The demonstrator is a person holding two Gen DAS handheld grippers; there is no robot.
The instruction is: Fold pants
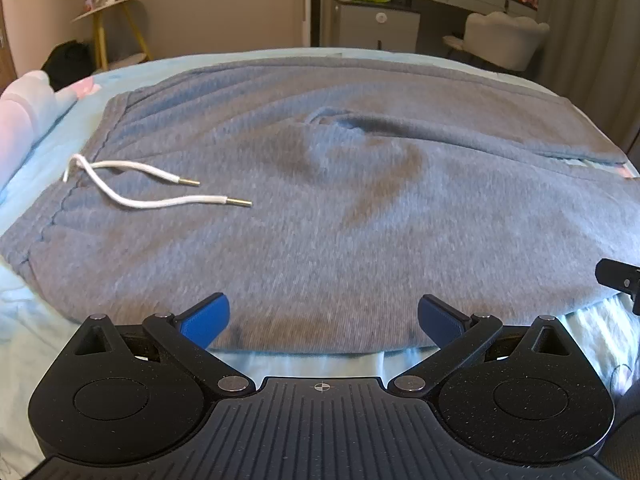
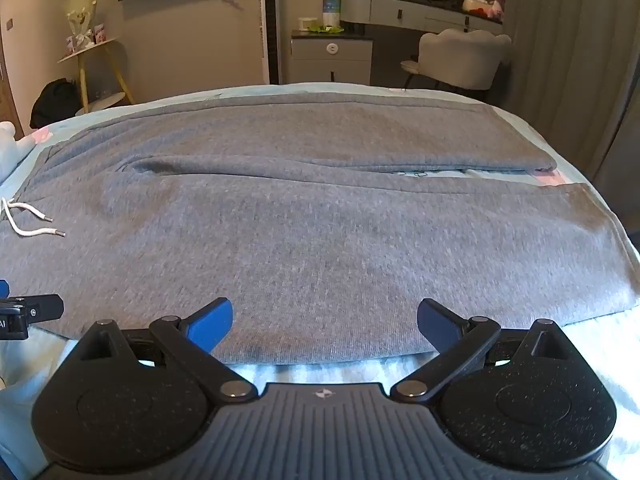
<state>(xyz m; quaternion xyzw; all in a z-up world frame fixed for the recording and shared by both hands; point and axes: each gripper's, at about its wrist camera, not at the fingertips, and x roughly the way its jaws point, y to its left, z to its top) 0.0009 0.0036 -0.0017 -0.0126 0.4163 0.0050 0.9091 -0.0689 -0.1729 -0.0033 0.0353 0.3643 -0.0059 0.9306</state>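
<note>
Grey sweatpants (image 1: 320,208) lie flat across a light blue bed (image 1: 48,184), waistband at the left, legs running right. A white drawstring (image 1: 132,188) with metal tips lies on the waist area. In the right wrist view the pants (image 2: 320,240) show both legs side by side, hems at the right. My left gripper (image 1: 323,320) is open at the near edge of the pants by the waist end, touching nothing. My right gripper (image 2: 325,322) is open at the near edge of the near leg. Each gripper's tip shows in the other's view.
A pink and white pillow (image 1: 24,120) lies at the bed's left. Beyond the bed stand a round side table (image 1: 108,12), a grey cabinet (image 1: 376,24), a vanity desk (image 2: 420,8) and a padded chair (image 2: 460,56). The bed's near edge (image 2: 320,372) is under the grippers.
</note>
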